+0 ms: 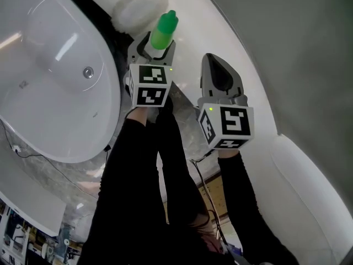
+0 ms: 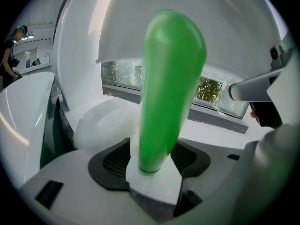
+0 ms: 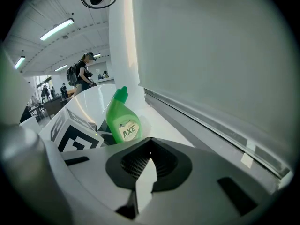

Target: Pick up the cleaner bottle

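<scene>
The green cleaner bottle (image 1: 164, 31) sat clamped between the jaws of my left hand-held gripper (image 1: 156, 47). Its body stuck out straight ahead of the jaws, with the cap at the far end. In the left gripper view both jaws pressed against its lower part. Just beyond the bottle, ahead and a little to the left of that hand-held gripper, lay a fluffy white puff (image 1: 140, 4) on the white ledge (image 1: 190, 21). The white bathtub (image 1: 49, 93) curved away to the left of the left hand-held gripper.

My right hand-held gripper (image 1: 217, 70) hung just to the right of the left one, apart from it. Its jaws were closed together with nothing between them. From its own view, the bottle's label reading AXE and the left marker cube (image 3: 75, 135) showed ahead and to its left. Far beyond them stood a person with a backpack (image 3: 83, 76).
</scene>
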The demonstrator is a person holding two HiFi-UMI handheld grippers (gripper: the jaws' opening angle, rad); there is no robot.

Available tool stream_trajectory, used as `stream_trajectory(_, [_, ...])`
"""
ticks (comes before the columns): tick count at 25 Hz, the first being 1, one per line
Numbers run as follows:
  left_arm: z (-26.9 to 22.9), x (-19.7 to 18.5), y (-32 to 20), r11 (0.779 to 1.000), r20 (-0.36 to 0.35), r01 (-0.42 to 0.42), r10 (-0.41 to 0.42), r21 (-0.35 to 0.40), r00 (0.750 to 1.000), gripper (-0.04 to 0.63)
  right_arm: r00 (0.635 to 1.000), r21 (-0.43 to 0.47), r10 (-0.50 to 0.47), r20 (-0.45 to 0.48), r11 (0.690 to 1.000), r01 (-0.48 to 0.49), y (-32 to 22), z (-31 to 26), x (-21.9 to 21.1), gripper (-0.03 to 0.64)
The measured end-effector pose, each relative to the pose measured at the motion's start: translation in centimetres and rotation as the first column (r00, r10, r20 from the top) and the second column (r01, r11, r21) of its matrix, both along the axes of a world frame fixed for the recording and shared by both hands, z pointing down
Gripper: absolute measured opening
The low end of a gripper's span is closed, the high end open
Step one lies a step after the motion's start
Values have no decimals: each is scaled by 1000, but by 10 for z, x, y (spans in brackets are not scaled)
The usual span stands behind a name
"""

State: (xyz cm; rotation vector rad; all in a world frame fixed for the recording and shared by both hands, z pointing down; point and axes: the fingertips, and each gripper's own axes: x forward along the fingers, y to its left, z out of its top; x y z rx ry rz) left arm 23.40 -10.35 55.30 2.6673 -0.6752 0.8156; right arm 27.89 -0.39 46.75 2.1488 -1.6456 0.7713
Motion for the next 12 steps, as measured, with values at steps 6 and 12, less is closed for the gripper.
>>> stream_trajectory(6, [7,10,-4,999,-6,30,-30,14,1000,267,1000,4,3,0,1000,-3,-1,3,6,2])
stream_trajectory(12, [7,14,-7,997,-11,73,-73,32,997,267,1000,1,13,3,1000,-13,2,3,8,2])
